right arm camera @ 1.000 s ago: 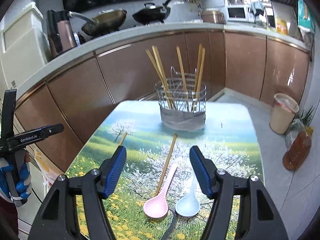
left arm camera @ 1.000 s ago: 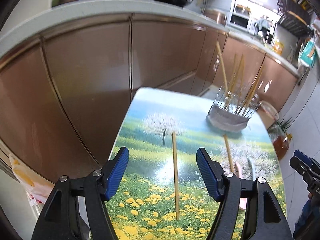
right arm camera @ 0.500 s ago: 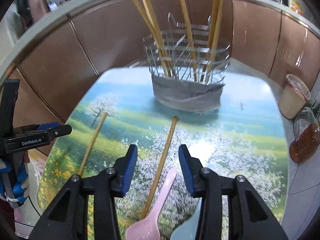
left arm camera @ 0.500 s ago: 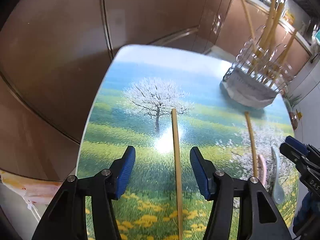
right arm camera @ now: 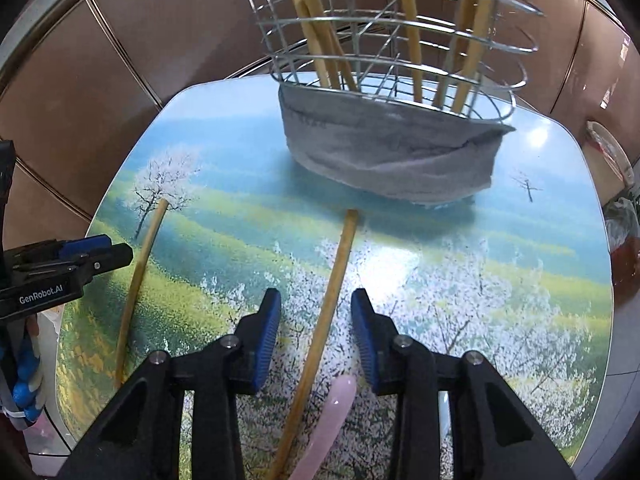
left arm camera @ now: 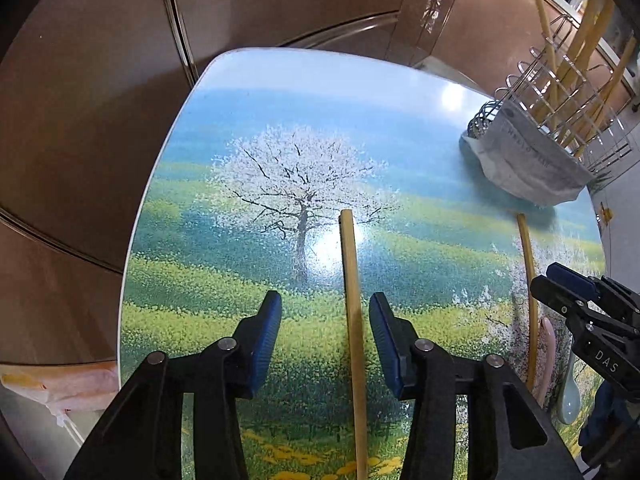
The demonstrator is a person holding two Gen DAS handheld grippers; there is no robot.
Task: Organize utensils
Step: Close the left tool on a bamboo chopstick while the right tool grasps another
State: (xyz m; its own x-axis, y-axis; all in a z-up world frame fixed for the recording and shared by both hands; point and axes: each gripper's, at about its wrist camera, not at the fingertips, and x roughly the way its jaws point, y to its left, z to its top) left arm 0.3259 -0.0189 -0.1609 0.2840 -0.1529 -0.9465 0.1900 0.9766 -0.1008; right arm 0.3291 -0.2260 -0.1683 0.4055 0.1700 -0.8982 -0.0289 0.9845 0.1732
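Note:
Two loose wooden chopsticks lie on the printed table. My left gripper (left arm camera: 325, 312) is open, low over the left chopstick (left arm camera: 351, 320), which runs between its fingers. My right gripper (right arm camera: 316, 312) is open, with the right chopstick (right arm camera: 326, 308) between its fingers. A pink spoon (right arm camera: 332, 420) lies just right of that chopstick, and a pale blue spoon (left arm camera: 568, 392) shows in the left wrist view. A wire utensil basket (right arm camera: 396, 80) wrapped in grey cloth holds several chopsticks at the table's far side.
The table (left arm camera: 240, 128) bears a landscape print and has rounded edges. Brown cabinet doors (left arm camera: 100, 80) stand close behind it. The other gripper shows at each view's side (left arm camera: 588, 312) (right arm camera: 52, 272). A bin and a bottle stand on the floor right of the table (right arm camera: 616, 184).
Both grippers have moved forward and down towards the table. Each now straddles a chopstick, with the jaws narrower than before. The basket looms closer in the right wrist view.

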